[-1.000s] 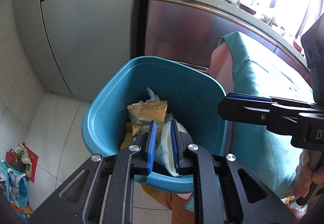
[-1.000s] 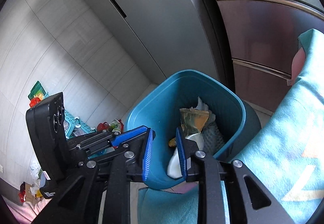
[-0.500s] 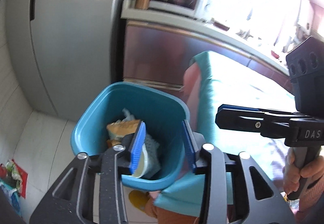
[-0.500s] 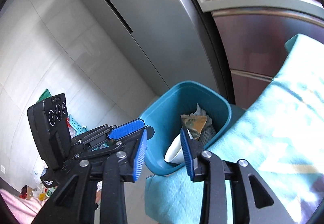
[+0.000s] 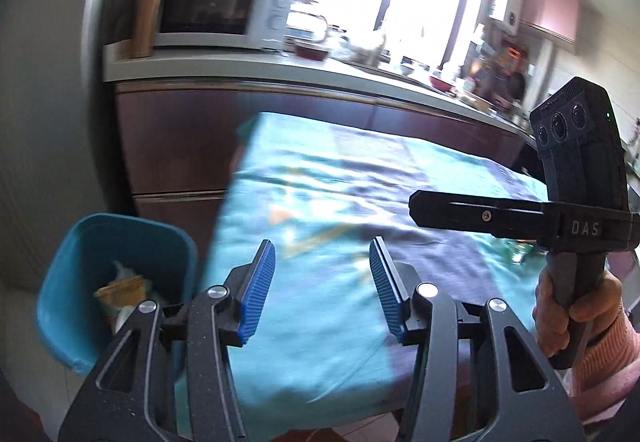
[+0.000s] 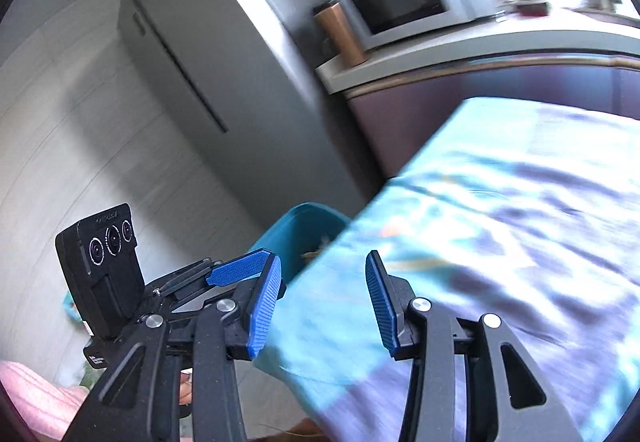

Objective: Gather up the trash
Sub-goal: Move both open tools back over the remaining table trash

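The blue bin (image 5: 60, 306) stands on the floor at the table's left end, with a gold wrapper (image 5: 120, 286) and white scraps inside. My left gripper (image 5: 321, 246) hovers over the teal tablecloth (image 5: 320, 182); its jaws are opening with nothing between them. My right gripper (image 6: 323, 258) is over the cloth's (image 6: 500, 202) left edge, jaws also opening and empty, with the bin (image 6: 280, 230) just beyond its left finger. In the left wrist view the right gripper (image 5: 440, 208) shows from the side, held by a hand (image 5: 560, 310).
A grey fridge (image 6: 224, 54) rises behind the bin. The counter (image 5: 240, 62) behind the table carries a microwave (image 5: 216, 10), a copper tumbler (image 5: 146, 18) and dishes. Something small and green (image 5: 516, 250), blurred, lies on the cloth at the right.
Both grippers, shut on white trash above the bin a second ago, let it fall in, opened, and rose and swung right, away from the bin and over the table.
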`<action>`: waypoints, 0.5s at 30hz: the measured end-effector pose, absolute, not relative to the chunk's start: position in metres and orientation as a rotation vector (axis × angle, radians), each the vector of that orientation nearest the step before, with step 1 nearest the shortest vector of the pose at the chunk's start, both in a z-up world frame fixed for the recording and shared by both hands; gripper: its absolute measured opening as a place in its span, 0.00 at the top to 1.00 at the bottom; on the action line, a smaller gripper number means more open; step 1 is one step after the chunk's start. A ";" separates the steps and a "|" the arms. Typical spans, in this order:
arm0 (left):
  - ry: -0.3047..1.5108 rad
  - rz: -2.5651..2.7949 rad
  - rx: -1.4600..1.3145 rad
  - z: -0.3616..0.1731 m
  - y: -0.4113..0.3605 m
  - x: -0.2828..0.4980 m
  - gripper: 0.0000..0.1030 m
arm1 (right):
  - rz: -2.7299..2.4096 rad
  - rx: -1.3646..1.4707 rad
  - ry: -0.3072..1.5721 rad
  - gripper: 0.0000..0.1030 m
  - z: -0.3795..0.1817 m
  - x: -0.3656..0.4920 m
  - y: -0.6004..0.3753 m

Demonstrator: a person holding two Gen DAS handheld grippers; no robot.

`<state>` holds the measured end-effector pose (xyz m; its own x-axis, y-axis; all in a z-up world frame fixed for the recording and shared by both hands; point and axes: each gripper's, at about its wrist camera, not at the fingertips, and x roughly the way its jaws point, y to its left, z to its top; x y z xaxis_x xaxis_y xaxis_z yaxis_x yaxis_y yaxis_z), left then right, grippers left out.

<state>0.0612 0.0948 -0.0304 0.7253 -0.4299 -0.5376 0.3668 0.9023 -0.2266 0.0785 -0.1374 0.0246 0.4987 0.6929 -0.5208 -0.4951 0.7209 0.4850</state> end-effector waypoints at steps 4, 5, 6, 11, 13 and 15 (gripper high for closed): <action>0.634 -0.546 -0.062 -0.031 0.043 0.061 0.53 | 0.620 0.309 0.734 0.59 0.024 0.060 -0.186; 0.639 -0.573 -0.049 -0.032 0.029 0.060 0.53 | 0.585 0.313 0.727 0.59 0.023 0.055 -0.199; 0.644 -0.599 -0.038 -0.033 0.017 0.060 0.53 | 0.557 0.324 0.724 0.59 0.021 0.052 -0.210; 0.683 -0.710 0.005 -0.039 -0.042 0.060 0.51 | 0.409 0.380 0.702 0.59 0.015 0.031 -0.273; 0.706 -0.749 0.009 -0.043 -0.061 0.065 0.50 | 0.346 0.394 0.689 0.59 0.012 0.025 -0.297; 0.727 -0.783 0.015 -0.045 -0.080 0.066 0.50 | 0.281 0.413 0.677 0.59 0.008 0.021 -0.323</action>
